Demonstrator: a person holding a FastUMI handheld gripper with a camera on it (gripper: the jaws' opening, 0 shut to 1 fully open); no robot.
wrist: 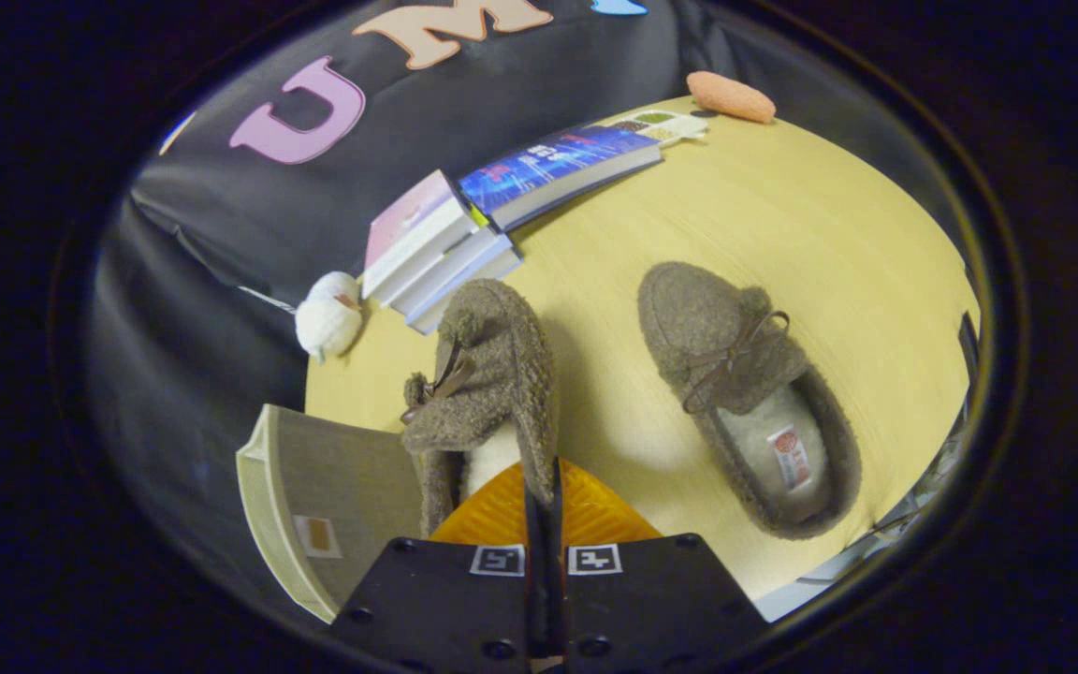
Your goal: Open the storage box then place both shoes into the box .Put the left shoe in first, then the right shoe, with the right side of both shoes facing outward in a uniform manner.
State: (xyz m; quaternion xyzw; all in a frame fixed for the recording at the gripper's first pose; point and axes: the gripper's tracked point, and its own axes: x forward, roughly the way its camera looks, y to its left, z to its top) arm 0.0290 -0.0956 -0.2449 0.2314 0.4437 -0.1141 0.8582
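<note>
Between your gripper's (544, 482) nearly closed fingers sits the heel rim of one grey-brown fuzzy slipper with a bow lace (483, 393), pinched and tipped on its side above the beige storage box (333, 505). Its long axis runs away from you, toe toward the stacked books (436, 253). It looks light, soft and floppy, so keep hold of the firmer heel collar. Its twin slipper (745, 393) lies flat on the pale wooden table (829, 243), toe pointing away.

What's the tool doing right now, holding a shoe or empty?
Tool: fingers closed together, pinching the side wall of the left-hand slipper and holding it tilted beside the storage box. The other slipper lies on the table.
</note>
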